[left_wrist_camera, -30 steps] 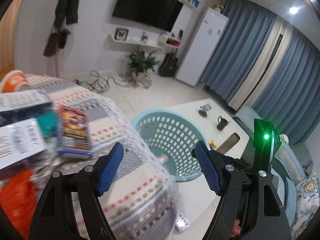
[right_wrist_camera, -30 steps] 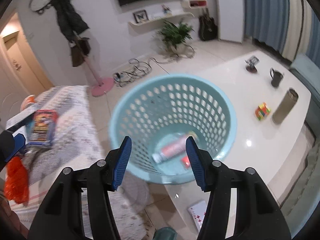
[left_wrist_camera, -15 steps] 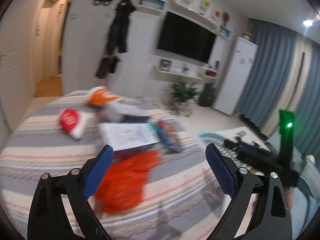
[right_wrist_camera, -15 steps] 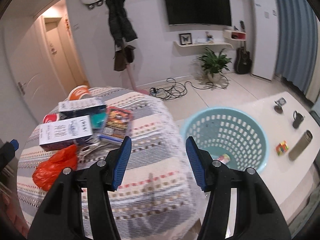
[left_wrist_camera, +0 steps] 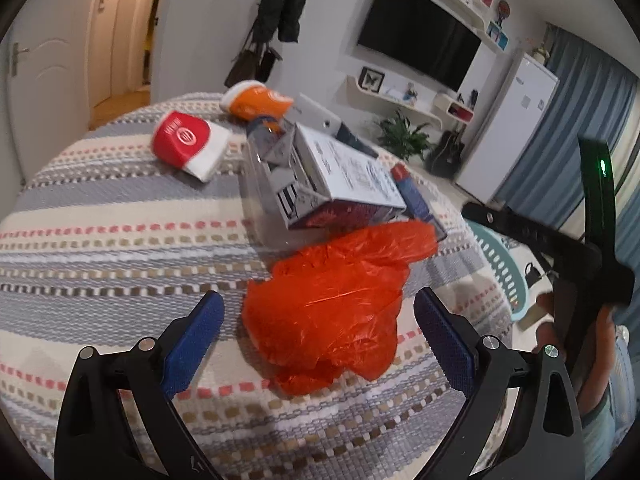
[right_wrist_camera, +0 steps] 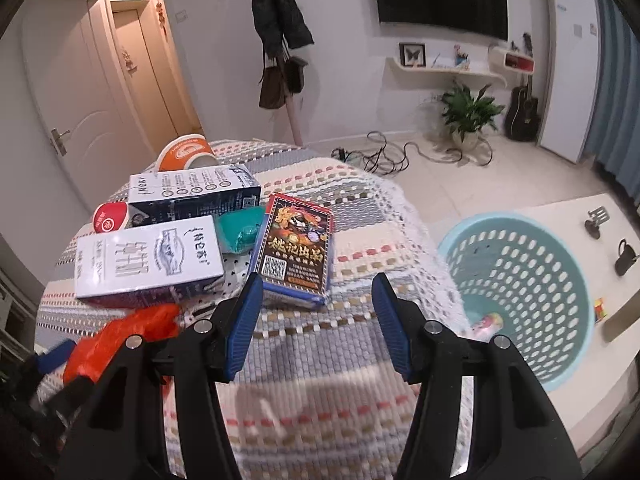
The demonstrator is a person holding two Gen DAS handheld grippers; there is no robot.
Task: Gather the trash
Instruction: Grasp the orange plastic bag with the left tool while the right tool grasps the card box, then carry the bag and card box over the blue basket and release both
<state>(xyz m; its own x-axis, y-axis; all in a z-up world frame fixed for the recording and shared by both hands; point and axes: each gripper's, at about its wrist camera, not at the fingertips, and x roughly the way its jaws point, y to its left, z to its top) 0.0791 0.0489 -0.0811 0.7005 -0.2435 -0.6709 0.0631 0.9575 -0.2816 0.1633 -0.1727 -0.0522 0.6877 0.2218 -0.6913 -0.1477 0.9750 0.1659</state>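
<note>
Trash lies on a round table with a striped cloth (left_wrist_camera: 100, 248). A crumpled orange plastic bag (left_wrist_camera: 332, 300) lies just ahead of my open, empty left gripper (left_wrist_camera: 316, 336), between its fingers' line. Behind it are white cartons (left_wrist_camera: 340, 176), a red-and-white cup (left_wrist_camera: 188, 142) and an orange cup (left_wrist_camera: 256, 104). In the right wrist view my open, empty right gripper (right_wrist_camera: 316, 312) hovers just in front of a card pack (right_wrist_camera: 298, 248), beside the white cartons (right_wrist_camera: 152, 260), a teal wrapper (right_wrist_camera: 240, 232) and the orange bag (right_wrist_camera: 120, 336). A teal basket (right_wrist_camera: 520, 288) stands on the right, with trash inside.
The basket stands on a low white table (right_wrist_camera: 592, 380) with a mug (right_wrist_camera: 624, 258), a cube and a flask. A coat rack (right_wrist_camera: 280, 40), cables and a plant (right_wrist_camera: 468, 116) are beyond the round table. My right gripper's arm (left_wrist_camera: 540, 244) crosses the left view.
Both grippers swung from over the basket back to the round table. The left one has closed in on the orange bag; the right one now faces the card pack. Both stay open.
</note>
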